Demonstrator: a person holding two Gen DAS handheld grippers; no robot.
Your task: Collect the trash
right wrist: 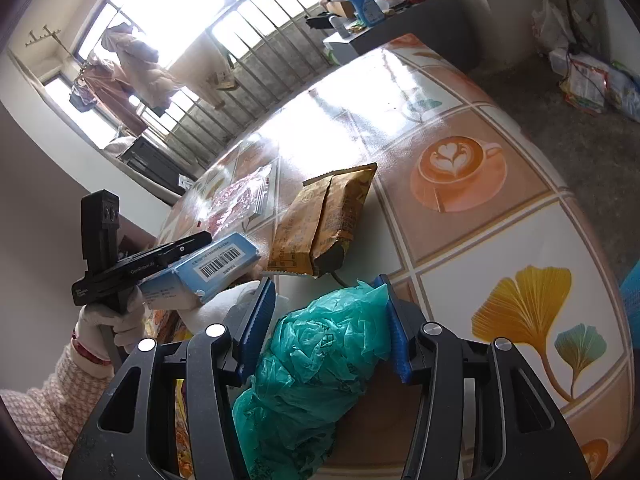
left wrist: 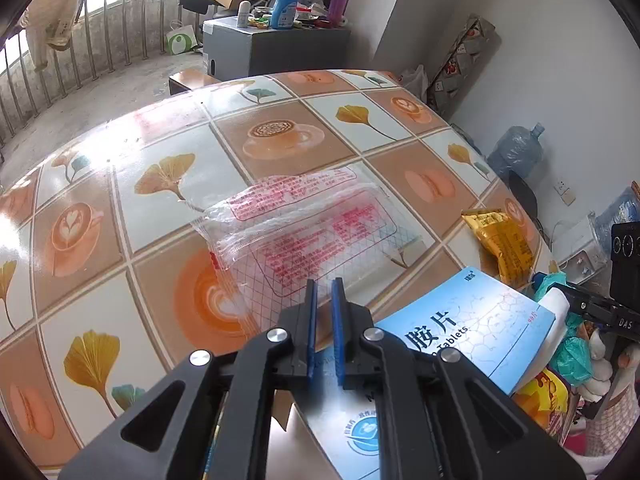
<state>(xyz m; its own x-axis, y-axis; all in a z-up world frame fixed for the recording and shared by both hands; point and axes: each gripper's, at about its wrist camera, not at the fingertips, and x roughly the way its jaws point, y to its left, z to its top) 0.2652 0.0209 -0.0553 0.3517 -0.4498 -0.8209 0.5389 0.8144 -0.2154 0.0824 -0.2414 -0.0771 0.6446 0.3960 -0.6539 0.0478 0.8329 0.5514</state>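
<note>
My left gripper [left wrist: 325, 284] is shut on a thin edge of a blue and white tablet box [left wrist: 460, 332], which juts out to its right. The right wrist view shows that gripper [right wrist: 200, 240] clamped on the same box [right wrist: 216, 260], raised off the table's near edge. My right gripper [right wrist: 328, 284] is shut on a crumpled teal plastic bag [right wrist: 320, 356], which fills the space between its blue pads. A clear wrapper with red print [left wrist: 296, 232] lies flat on the table ahead of the left gripper. A yellow snack packet [right wrist: 324, 228] lies just beyond the teal bag.
The table [left wrist: 168, 152] has a glossy cloth printed with coffee cups and ginkgo leaves. A gloved hand [right wrist: 108, 316] holds the left gripper's handle. A grey cabinet [left wrist: 276, 44] with bottles stands beyond the table, a water jug [left wrist: 516, 152] to its right.
</note>
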